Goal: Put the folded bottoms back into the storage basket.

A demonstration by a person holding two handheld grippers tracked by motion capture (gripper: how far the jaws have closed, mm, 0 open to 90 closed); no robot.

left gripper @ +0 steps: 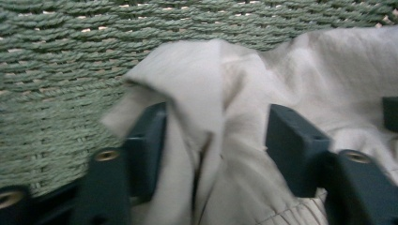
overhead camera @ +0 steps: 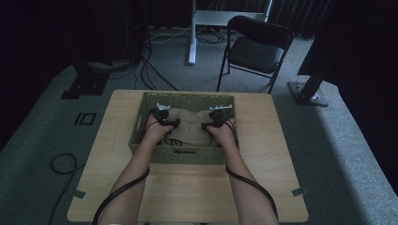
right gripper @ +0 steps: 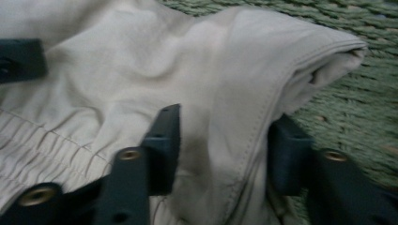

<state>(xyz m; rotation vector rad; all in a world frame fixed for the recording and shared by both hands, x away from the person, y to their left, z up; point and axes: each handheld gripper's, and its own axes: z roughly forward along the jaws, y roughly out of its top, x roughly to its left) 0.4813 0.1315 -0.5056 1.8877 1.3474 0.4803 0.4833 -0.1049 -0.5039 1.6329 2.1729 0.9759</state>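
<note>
Your worktop point(overhead camera: 187, 187) was a pale wooden one standing on grey carpet, with a dark folding chair point(overhead camera: 256, 49) well beyond its far edge. On it, toward the far side, sat a green woven basket point(overhead camera: 183, 156), and both of your forearms reached into it from the near side. Inside the basket lay a beige cloth garment point(overhead camera: 190, 124), bunched across the bottom between your hands. In the left gripper view the garment point(left gripper: 225, 93) rose in a fold against the basket's woven wall point(left gripper: 56, 70), and in the right gripper view the garment point(right gripper: 141, 70) showed a stitched hem and a gathered band, its corner resting on the basket's weave point(right gripper: 356, 117). Your left tongs point(left gripper: 216, 140) stood part open with a ridge of the cloth between the jaws; the left jaw lay against the fabric, while the right jaw stood just beside it with no clear pinch. Your right tongs point(right gripper: 225, 145) likewise stood part open, astride the hemmed fold, and the cloth hung loose between the jaws rather than being squeezed. From the high view your left tongs point(overhead camera: 165, 119) and right tongs point(overhead camera: 213, 121) sat over opposite ends of the garment, apart from each other.
</note>
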